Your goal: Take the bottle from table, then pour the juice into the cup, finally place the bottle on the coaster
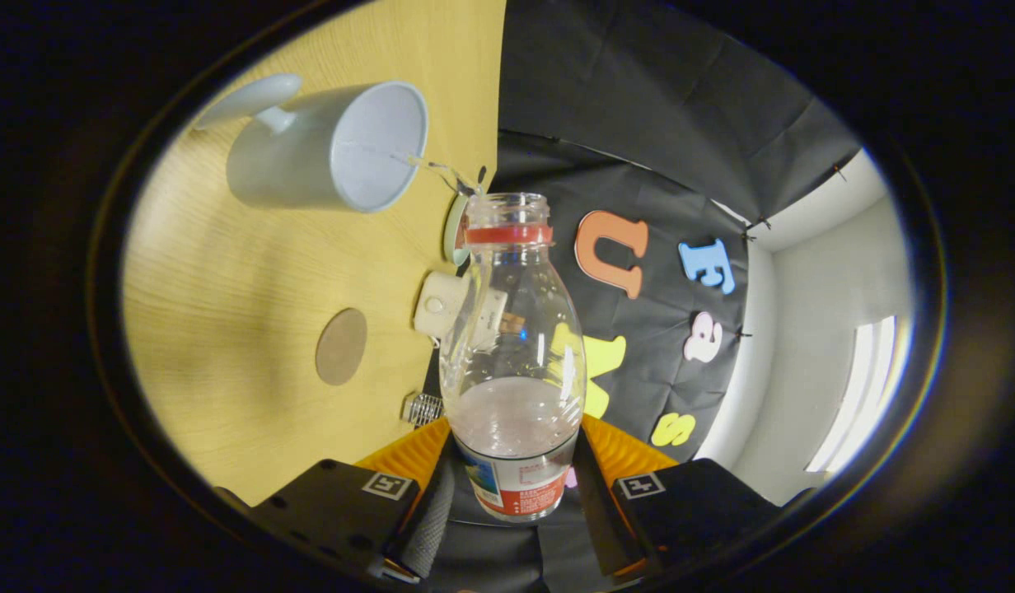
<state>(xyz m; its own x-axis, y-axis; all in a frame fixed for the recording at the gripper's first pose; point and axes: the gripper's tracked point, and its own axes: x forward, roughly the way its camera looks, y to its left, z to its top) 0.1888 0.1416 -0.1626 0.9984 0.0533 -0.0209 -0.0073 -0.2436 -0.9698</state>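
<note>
Bottle tipped, and a thin stream is running toward the cup!

The gripper [512, 473] has both fingers pressed against the lower sides of the clear bottle [512, 354], clamped firmly on it, its open mouth with a red neck ring pointing ahead. A little liquid sits inside. A fine trickle [429, 165] arcs from the mouth to the white cup [334, 148] on the wooden table [227, 313]. The round brown coaster [341, 346] lies on the table left of the bottle, a small white object [442, 303] between them.
</note>
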